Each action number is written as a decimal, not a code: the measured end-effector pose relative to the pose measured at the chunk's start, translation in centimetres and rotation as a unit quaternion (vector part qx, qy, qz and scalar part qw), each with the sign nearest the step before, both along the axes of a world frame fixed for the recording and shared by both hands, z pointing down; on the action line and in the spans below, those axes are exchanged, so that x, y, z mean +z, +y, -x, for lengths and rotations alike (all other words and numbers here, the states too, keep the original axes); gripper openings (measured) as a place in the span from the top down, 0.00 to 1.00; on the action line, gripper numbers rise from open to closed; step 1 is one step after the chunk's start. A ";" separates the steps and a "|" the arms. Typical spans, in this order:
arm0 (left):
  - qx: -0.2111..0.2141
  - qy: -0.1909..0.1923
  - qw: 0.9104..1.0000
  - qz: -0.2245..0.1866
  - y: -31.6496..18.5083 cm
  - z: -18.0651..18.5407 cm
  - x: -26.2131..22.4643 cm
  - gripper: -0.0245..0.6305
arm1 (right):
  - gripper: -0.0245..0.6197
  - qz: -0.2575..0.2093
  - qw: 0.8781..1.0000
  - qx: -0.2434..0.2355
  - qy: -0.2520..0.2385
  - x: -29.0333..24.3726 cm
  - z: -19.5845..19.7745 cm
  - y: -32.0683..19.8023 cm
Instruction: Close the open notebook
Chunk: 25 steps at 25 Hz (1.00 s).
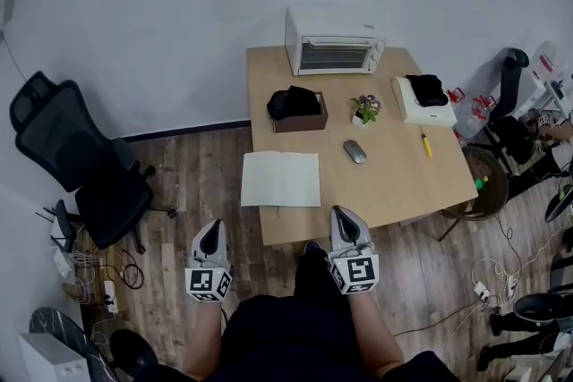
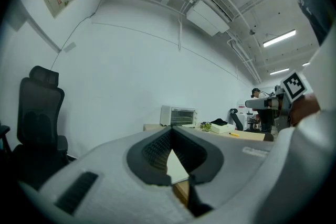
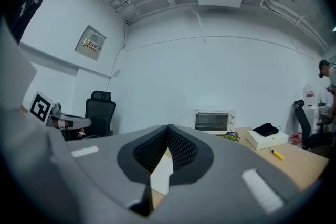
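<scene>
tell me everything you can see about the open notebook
The open notebook lies flat and spread open, showing two white pages that look blank, with a centre fold running away from the person. It looks like paper, and its cover is hidden underneath. It rests on the light wooden table near the front left corner, with its left page slightly overhanging the table's side edge. Nothing lies on it. The left tongs and right tongs sit short of it, not touching.

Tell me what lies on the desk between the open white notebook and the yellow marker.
A grey oval computer mouse lies between them; the head view shows it.
</scene>
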<state>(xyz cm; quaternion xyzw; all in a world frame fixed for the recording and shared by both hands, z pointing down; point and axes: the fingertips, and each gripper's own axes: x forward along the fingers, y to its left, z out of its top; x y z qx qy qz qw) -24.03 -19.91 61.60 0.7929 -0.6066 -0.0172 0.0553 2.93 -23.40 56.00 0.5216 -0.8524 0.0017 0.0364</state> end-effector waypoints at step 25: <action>0.004 -0.001 0.990 0.144 -7.1 -0.6 22.7 0.98 | 0.96 0.007 1.000 -0.004 0.009 4.6 -1.9 -3.9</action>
